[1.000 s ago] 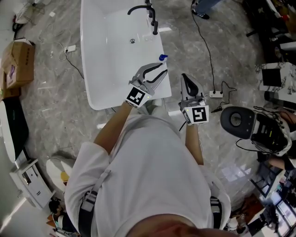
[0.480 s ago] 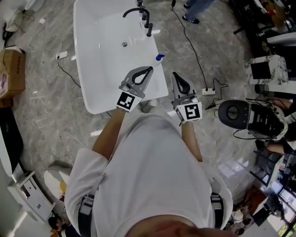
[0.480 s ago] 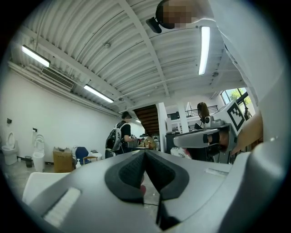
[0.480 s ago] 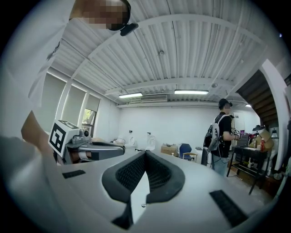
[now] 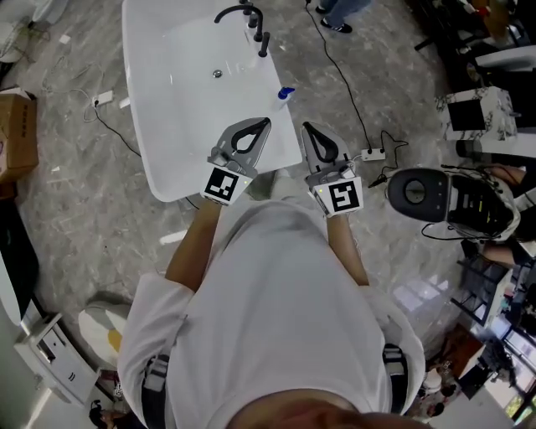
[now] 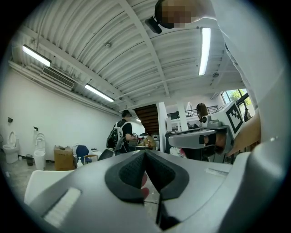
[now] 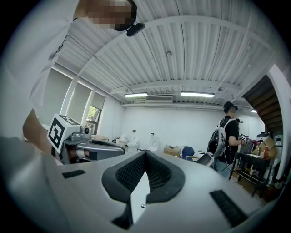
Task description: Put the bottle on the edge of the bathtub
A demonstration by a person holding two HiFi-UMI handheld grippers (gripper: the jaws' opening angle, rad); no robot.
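Note:
In the head view a small white bottle with a blue cap rests on the right rim of the white bathtub. My left gripper hangs over the tub's near right corner, just below the bottle and apart from it, its jaws shut with nothing between them. Beside it, off the tub's corner, my right gripper is shut too and empty. Both gripper views look out across the room, with the jaws of the left gripper and the right gripper pressed together. Neither of those views shows the bottle.
A black faucet stands at the tub's far end, with the drain near it. A power strip and cables lie on the marble floor to the right, beside a round black device. A cardboard box sits far left. A person with a backpack stands across the room.
The left gripper's jaws, open next to the bottle a second ago, have shut empty. The left gripper has drawn back a little from the bottle, which stays on the rim.

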